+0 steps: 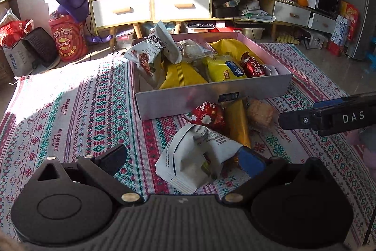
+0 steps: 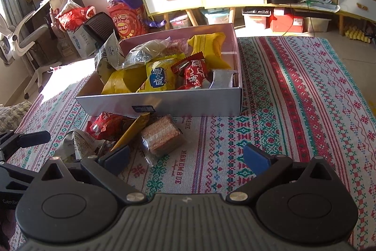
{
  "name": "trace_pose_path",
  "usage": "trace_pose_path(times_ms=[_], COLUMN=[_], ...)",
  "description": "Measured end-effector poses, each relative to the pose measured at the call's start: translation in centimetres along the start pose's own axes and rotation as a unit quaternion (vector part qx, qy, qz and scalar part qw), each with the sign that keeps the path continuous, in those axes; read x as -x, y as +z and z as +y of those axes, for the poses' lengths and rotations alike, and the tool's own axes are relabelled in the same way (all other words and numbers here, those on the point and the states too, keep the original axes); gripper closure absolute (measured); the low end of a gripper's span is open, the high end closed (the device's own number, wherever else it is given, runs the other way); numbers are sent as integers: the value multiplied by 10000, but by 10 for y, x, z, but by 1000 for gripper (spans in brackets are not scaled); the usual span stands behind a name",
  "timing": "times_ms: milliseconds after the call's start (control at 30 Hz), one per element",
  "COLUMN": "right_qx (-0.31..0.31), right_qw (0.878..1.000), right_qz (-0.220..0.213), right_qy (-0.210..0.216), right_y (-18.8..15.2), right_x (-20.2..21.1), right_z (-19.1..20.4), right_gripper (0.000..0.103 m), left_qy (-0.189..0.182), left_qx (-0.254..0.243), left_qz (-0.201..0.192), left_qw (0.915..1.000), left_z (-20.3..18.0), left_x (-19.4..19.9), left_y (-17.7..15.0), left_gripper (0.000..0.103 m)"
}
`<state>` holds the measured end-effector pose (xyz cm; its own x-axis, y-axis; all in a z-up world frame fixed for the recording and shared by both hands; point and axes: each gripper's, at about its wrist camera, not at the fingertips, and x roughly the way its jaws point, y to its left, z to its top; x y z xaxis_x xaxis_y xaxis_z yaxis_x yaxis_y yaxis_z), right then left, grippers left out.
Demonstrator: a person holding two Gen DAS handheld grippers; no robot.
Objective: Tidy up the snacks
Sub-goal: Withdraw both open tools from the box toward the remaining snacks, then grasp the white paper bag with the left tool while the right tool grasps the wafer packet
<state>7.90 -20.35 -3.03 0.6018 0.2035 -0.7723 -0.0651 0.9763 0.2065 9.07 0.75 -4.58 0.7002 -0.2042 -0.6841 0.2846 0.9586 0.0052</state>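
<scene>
A silver box point(image 1: 188, 100) point(image 2: 164, 102) on the patterned cloth holds several snack packs. In front of it lie a red pack point(image 1: 208, 115) point(image 2: 105, 125), a gold stick pack point(image 1: 237, 124) point(image 2: 131, 131), a clear-wrapped wafer block point(image 1: 259, 113) point(image 2: 162, 135) and a white pouch point(image 1: 192, 159) point(image 2: 80, 142). My left gripper point(image 1: 185, 159) is open, its fingers on either side of the white pouch. My right gripper point(image 2: 185, 158) is open and empty just in front of the wafer block; one of its fingers also shows in the left wrist view point(image 1: 303, 119).
The patterned cloth point(image 2: 293, 109) covers the table. Behind it stand wooden shelves with white drawers point(image 1: 150, 6), a red snack bag point(image 1: 69, 41) and a dark basket point(image 1: 40, 45) on the floor at left, and a low cabinet with oranges point(image 1: 303, 0) at right.
</scene>
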Motion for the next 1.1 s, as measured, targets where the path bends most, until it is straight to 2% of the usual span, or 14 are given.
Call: trace_pose_path(times_ms=[333, 533, 667, 800, 1100], right_qx=[285, 516, 632, 758, 647], right_qw=[9993, 9981, 9972, 9960, 9966], right_qz=[181, 134, 101, 67, 0], right_qy=[-166, -302, -395, -467, -501], right_y=[-10, -13, -12, -12, -6], right_x=[-15, -19, -22, -25, -29], right_z=[9, 16, 19, 23, 27], right_gripper=[1, 1, 1, 1, 5], left_qy=[-276, -392, -465, -385, -147], left_qx=[471, 359, 403, 415, 487], left_qz=[68, -10, 88, 78, 74], left_qw=[9985, 9986, 9981, 9984, 9987], left_z=[6, 2, 5, 7, 12], left_x=[-16, -19, -25, -24, -19], left_y=[-6, -4, -3, -2, 0], left_gripper=[2, 7, 22, 36, 44])
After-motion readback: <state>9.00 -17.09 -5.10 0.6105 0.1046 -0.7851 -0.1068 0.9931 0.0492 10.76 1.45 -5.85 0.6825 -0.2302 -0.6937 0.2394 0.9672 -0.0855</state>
